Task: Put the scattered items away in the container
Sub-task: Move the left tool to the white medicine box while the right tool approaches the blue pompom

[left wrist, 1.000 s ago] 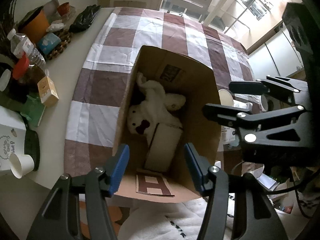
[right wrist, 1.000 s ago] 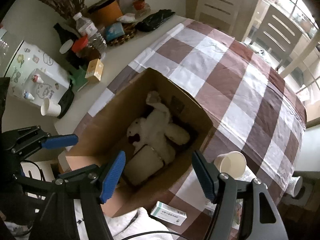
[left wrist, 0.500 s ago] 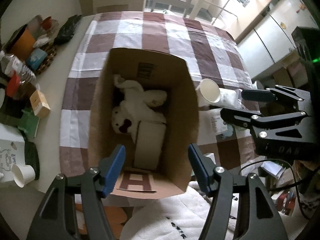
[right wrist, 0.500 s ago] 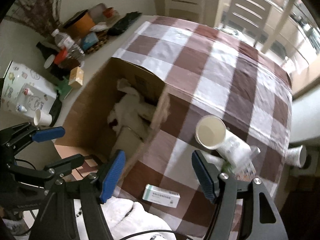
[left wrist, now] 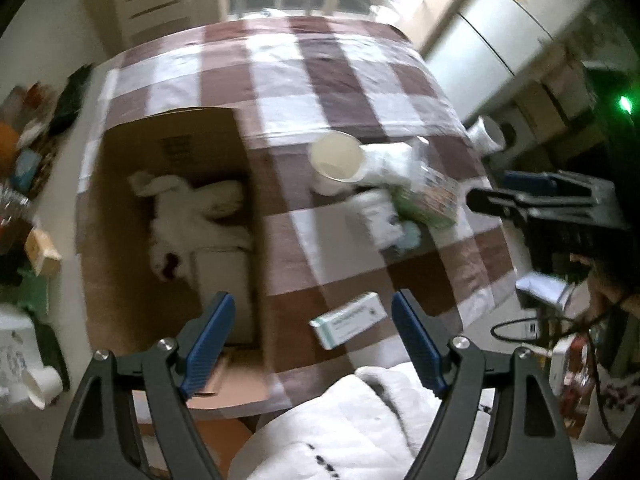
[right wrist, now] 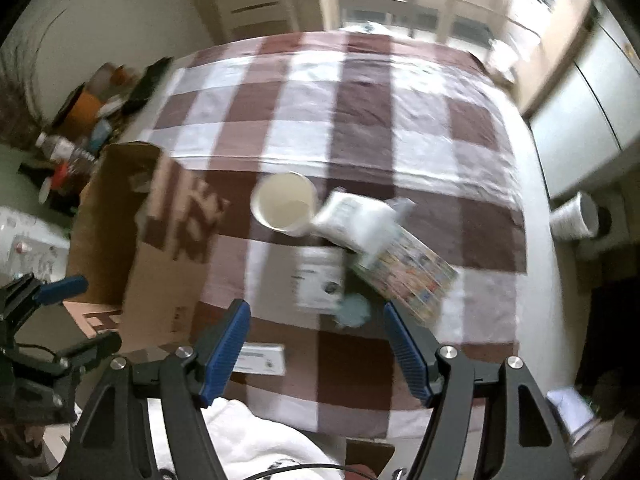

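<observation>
An open cardboard box (left wrist: 120,184) (right wrist: 160,264) stands on the checked tablecloth and holds a white plush toy (left wrist: 188,216) and a white box (left wrist: 224,280). Right of it lie a paper cup (left wrist: 338,158) (right wrist: 286,204), a white pouch (right wrist: 356,224), a colourful packet (right wrist: 412,276), a white sachet (right wrist: 318,280) and a small medicine box (left wrist: 348,320) (right wrist: 260,358). My left gripper (left wrist: 312,340) is open and empty above the medicine box. My right gripper (right wrist: 320,352) is open and empty, just short of the pile. Both views are blurred.
Bottles, cartons and an orange pot (right wrist: 86,106) crowd the table's left side. A paper cup (left wrist: 40,388) lies at the near left. Another cup (right wrist: 576,218) lies beyond the table's right edge. A white sleeve (left wrist: 340,432) is at the bottom.
Both grippers have swung right, away from over the cardboard box toward the loose items on the cloth. Both stay open and empty.
</observation>
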Demonstrator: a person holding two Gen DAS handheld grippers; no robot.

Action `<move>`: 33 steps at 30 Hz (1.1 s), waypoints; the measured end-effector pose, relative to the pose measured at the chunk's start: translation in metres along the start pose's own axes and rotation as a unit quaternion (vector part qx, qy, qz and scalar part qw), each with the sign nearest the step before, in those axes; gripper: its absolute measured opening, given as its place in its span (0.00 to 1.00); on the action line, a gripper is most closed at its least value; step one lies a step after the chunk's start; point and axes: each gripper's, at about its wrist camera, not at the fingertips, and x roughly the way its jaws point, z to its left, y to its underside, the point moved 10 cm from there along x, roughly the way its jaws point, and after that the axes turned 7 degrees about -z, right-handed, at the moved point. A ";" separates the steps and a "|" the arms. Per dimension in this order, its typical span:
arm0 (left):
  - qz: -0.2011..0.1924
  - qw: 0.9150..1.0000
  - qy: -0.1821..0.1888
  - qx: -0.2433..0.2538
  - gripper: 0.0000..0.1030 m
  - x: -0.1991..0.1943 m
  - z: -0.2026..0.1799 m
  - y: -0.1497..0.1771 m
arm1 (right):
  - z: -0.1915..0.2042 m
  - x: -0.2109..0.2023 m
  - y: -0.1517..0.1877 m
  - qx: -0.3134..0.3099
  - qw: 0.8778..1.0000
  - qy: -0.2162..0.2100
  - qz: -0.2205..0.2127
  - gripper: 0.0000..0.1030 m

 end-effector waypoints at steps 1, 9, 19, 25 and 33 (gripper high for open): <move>0.004 1.000 0.005 0.014 0.79 0.004 -0.011 0.002 | -0.008 0.001 0.005 0.009 1.000 0.001 0.002 0.69; 0.050 0.991 0.043 0.120 0.79 0.056 -0.087 0.040 | -0.051 0.014 0.042 0.055 0.998 -0.007 0.021 0.69; 0.118 0.982 0.037 0.142 0.79 0.139 -0.075 0.080 | -0.088 0.034 0.077 0.088 0.995 -0.016 0.045 0.69; 0.140 0.976 0.006 0.169 0.77 0.174 -0.064 0.095 | -0.101 0.056 0.088 0.088 0.994 -0.026 0.054 0.69; 0.145 0.971 -0.024 0.188 0.64 0.188 -0.044 0.106 | -0.065 0.101 0.077 0.029 0.997 -0.066 0.021 0.69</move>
